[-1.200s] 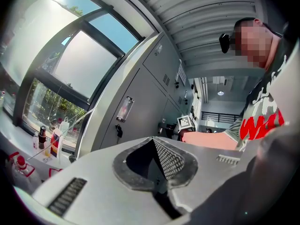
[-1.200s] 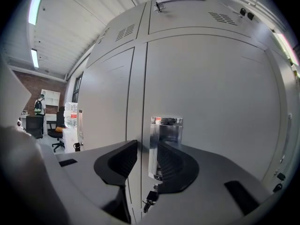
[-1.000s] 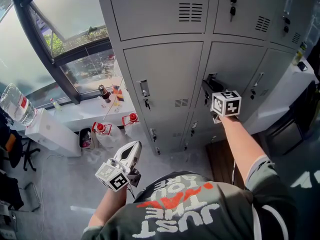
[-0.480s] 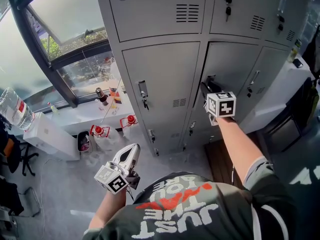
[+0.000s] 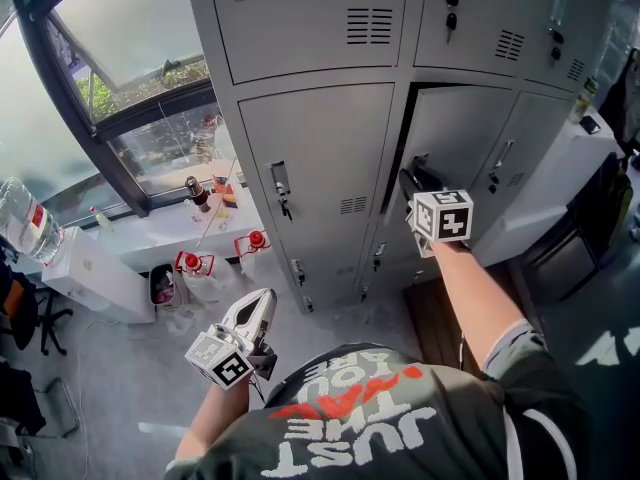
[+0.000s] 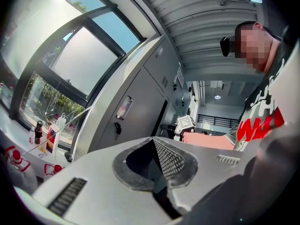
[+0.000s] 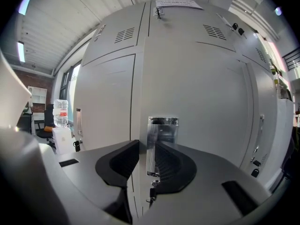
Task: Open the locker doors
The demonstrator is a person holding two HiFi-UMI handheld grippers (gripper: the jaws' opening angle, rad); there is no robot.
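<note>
Grey metal lockers fill the head view. The middle-row door (image 5: 465,128) stands slightly ajar, with a dark gap along its left edge. My right gripper (image 5: 411,180) is at that door's chrome handle (image 5: 421,162). In the right gripper view the handle (image 7: 162,130) stands upright between the jaws of my right gripper (image 7: 149,145), which are closed on it. The neighbouring door on the left (image 5: 325,138) is closed, its handle (image 5: 279,181) and key untouched. My left gripper (image 5: 260,306) hangs low and away from the lockers, and in its own view my left gripper (image 6: 153,143) is shut on nothing.
A window sill with small bottles (image 5: 195,190) runs at the left. Red-capped jugs (image 5: 192,266) stand on the floor by the lockers. A water bottle (image 5: 22,214) sits on a white box (image 5: 92,268). A white cabinet (image 5: 565,183) stands at the right.
The dark gap at the middle door's left edge has widened a little as my right gripper drew back with the handle. My left gripper has barely shifted.
</note>
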